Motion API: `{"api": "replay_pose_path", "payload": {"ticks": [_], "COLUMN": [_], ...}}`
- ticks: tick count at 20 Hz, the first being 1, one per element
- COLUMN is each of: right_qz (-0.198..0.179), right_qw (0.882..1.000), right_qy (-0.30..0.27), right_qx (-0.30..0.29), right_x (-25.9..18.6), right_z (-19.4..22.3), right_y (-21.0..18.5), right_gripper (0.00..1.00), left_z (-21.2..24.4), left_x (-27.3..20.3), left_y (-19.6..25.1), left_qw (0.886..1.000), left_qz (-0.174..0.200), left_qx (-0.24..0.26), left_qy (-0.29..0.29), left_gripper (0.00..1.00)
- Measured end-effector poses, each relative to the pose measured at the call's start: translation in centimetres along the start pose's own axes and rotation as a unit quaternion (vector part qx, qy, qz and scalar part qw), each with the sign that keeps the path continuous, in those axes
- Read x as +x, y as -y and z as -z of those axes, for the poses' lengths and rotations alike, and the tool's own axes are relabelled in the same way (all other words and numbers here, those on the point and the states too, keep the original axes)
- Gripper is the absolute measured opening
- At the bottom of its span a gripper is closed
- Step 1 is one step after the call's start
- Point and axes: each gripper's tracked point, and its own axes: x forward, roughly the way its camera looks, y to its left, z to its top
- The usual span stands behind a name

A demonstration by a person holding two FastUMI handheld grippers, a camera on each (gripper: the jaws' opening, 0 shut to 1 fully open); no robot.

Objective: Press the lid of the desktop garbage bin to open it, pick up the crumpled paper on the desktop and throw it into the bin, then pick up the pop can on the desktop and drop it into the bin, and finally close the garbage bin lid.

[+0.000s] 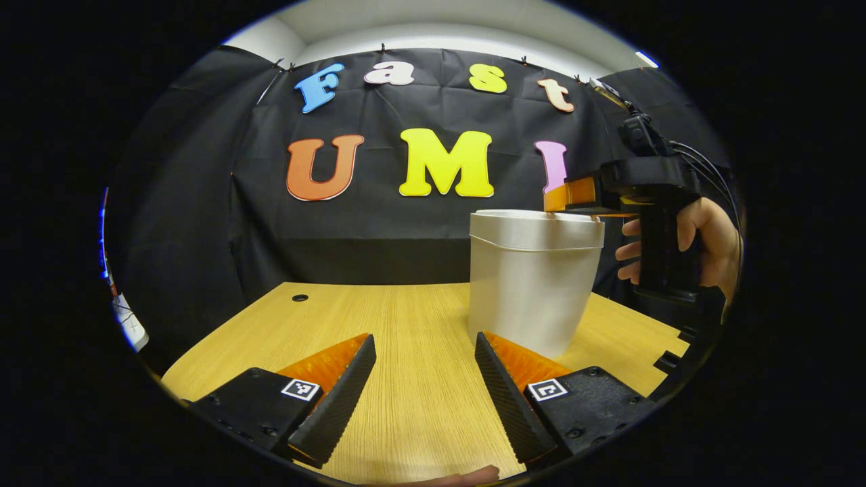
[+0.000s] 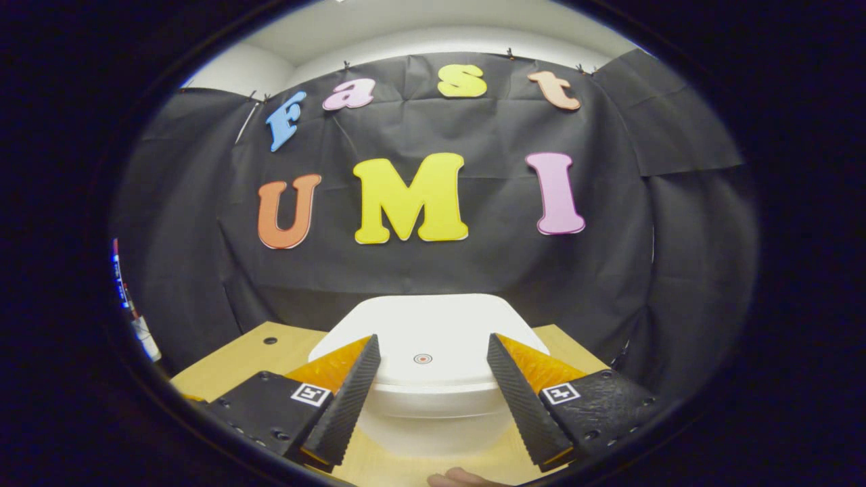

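The white garbage bin (image 1: 531,281) stands on the wooden desk (image 1: 406,325) with its lid (image 1: 534,220) down. In the left gripper view my left gripper (image 1: 425,348) is open low over the desk, just left of the bin. In that view the right gripper (image 1: 568,195), held by a hand (image 1: 703,243), hovers just above the lid's right edge. In the right gripper view my right gripper (image 2: 433,348) is open over the bin's lid (image 2: 433,325), with a small red-ringed mark (image 2: 422,358) between its fingers.
A round cable hole (image 1: 300,297) lies at the desk's far left. The black cloth wall closes the back and sides. A notched desk edge (image 1: 673,352) shows at the right. White objects (image 1: 132,325) sit at the far left beyond the desk.
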Motion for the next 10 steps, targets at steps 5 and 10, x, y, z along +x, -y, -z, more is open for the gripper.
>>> {"api": "replay_pose_path", "payload": {"ticks": [5, 10], "right_qz": [0.004, -0.006], "right_qw": [1.000, 1.000], "right_qy": [0.010, 0.021], "right_qx": [-0.010, -0.007], "right_x": [0.1, 0.1], "right_z": [0.4, 0.8], "right_y": [0.0, 0.0], "right_gripper": [0.96, 0.98], "left_z": [0.0, 0.3], "left_x": [0.1, 0.4], "left_y": [-0.5, 0.2], "left_qw": [1.000, 1.000], "left_qz": [-0.009, -0.004], "left_qx": [-0.002, -0.001], "left_qy": [0.005, -0.001], "left_gripper": [0.95, 0.95]}}
